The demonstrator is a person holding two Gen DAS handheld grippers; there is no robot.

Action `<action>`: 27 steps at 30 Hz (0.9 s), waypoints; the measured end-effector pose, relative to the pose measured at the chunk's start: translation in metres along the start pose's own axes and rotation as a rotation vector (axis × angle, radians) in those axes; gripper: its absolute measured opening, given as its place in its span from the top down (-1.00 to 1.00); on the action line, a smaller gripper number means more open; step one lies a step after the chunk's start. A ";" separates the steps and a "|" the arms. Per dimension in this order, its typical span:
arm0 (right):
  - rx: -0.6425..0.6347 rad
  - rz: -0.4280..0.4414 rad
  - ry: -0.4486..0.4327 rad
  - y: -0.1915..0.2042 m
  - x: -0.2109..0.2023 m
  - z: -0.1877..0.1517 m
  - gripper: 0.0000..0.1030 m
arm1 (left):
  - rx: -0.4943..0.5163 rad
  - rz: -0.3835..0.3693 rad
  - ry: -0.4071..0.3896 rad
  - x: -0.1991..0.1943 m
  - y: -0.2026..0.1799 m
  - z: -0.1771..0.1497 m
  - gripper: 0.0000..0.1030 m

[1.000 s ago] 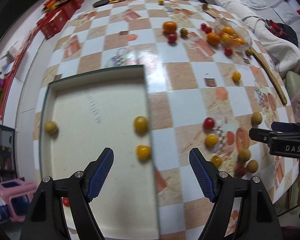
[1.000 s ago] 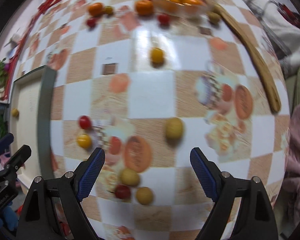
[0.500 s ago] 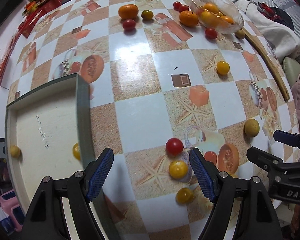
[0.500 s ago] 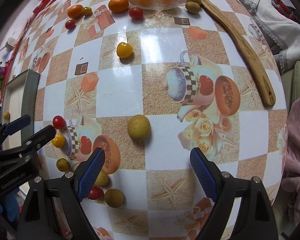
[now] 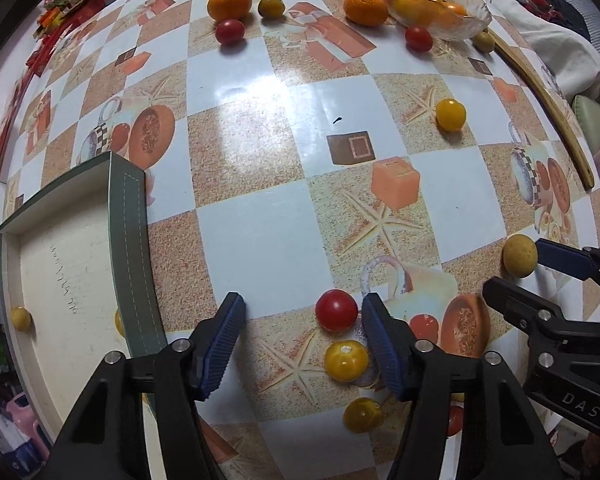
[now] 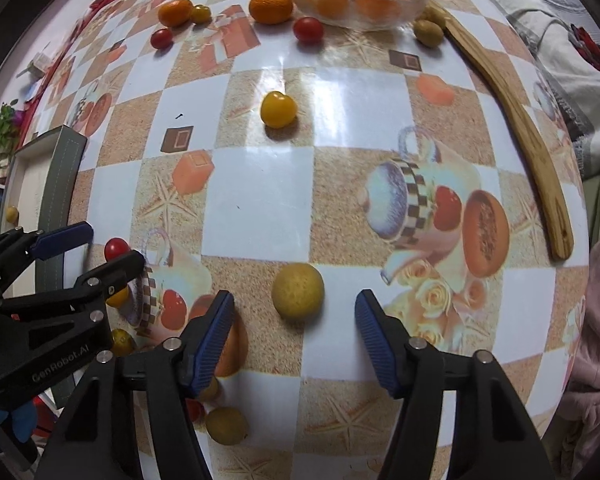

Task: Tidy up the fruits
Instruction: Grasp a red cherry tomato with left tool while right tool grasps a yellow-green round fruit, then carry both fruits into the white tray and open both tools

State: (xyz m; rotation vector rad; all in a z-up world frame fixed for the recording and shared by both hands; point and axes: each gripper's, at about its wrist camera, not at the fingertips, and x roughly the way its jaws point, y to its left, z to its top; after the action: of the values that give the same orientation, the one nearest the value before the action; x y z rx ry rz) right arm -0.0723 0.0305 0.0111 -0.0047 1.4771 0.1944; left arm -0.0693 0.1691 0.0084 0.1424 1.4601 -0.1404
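Fingers (image 5: 223, 344) of the left gripper (image 5: 300, 344) are closing, with a red tomato (image 5: 336, 311) and a yellow tomato (image 5: 346, 361) just inside the right one, untouched. Right gripper (image 6: 294, 338) is closing too, around a tan round fruit (image 6: 297, 290) that it does not yet press. At lower left sits the tray (image 5: 134, 248), its wall near the left fingers. Open counter (image 5: 260, 240) lies beyond. Far off at the upper right stands a glass bowl (image 5: 470, 4) of oranges.

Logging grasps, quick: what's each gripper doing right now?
Left gripper: open, closing; red tomato between pads, ungripped.
Right gripper: open, closing; tan fruit between pads, ungripped.
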 end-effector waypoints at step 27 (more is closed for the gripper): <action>0.065 0.100 -0.030 -0.011 -0.035 -0.001 0.47 | -0.065 -0.120 -0.090 -0.059 0.020 -0.025 0.60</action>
State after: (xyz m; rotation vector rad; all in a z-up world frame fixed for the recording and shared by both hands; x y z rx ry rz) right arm -0.0751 0.0148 0.0443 0.1244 1.4539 0.2264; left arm -0.0963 0.1933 0.0648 -0.0046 1.3824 -0.1946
